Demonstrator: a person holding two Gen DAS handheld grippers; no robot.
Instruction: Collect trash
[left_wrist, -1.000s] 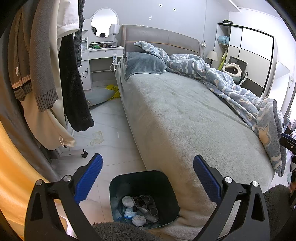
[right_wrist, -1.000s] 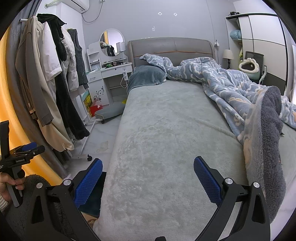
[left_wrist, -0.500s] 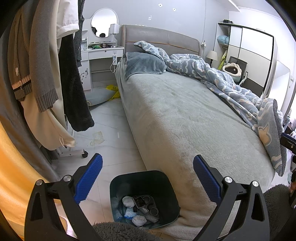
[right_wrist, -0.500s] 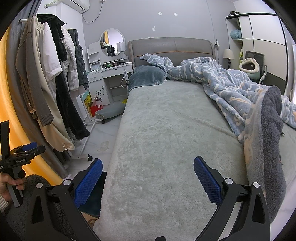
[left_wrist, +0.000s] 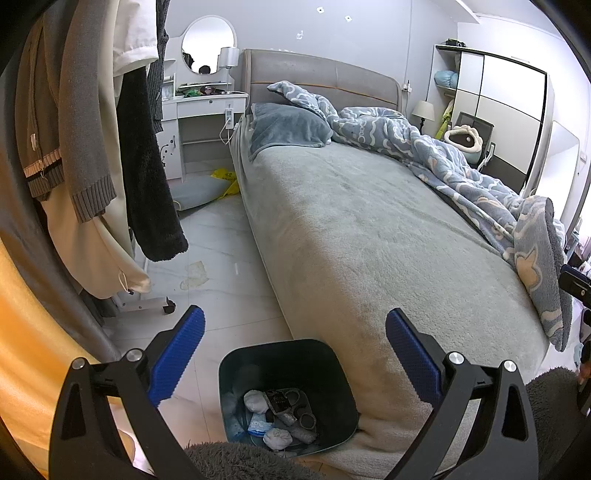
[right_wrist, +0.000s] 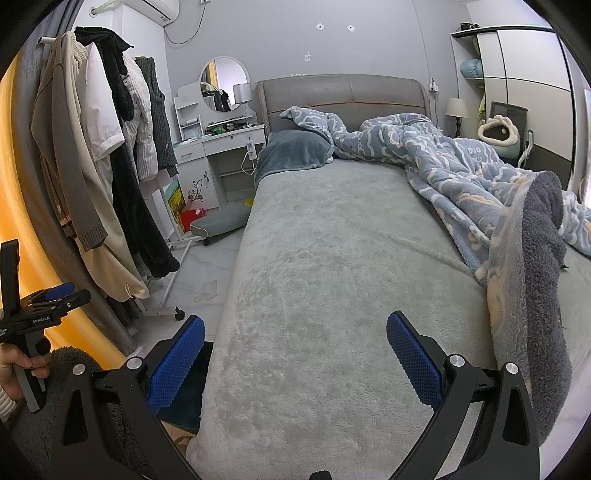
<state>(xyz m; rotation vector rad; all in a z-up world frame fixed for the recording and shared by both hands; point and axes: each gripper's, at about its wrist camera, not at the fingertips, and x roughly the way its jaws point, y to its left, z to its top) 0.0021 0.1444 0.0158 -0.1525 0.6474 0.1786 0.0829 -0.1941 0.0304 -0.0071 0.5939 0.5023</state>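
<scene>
A dark teal trash bin (left_wrist: 325, 358) stands on the floor against the bed's near corner, holding several crumpled tissues and wrappers (left_wrist: 277, 410). My left gripper (left_wrist: 293, 354) is open and empty, held above the bin. My right gripper (right_wrist: 295, 354) is open and empty above the grey bed cover (right_wrist: 332, 277). The bin's edge (right_wrist: 192, 384) shows dark behind the right gripper's left finger. A flat scrap of paper (left_wrist: 194, 273) lies on the floor tiles beside the bed; it also shows in the right wrist view (right_wrist: 207, 290). The left gripper (right_wrist: 55, 295) appears at the far left of the right wrist view.
A clothes rack with hanging coats (left_wrist: 92, 147) on wheels stands left of the floor strip. A rumpled blue duvet (right_wrist: 480, 192) covers the bed's right side. A white dressing table (left_wrist: 207, 107), a floor cushion (left_wrist: 195, 192) and a yellow bag (left_wrist: 225, 177) are at the far end.
</scene>
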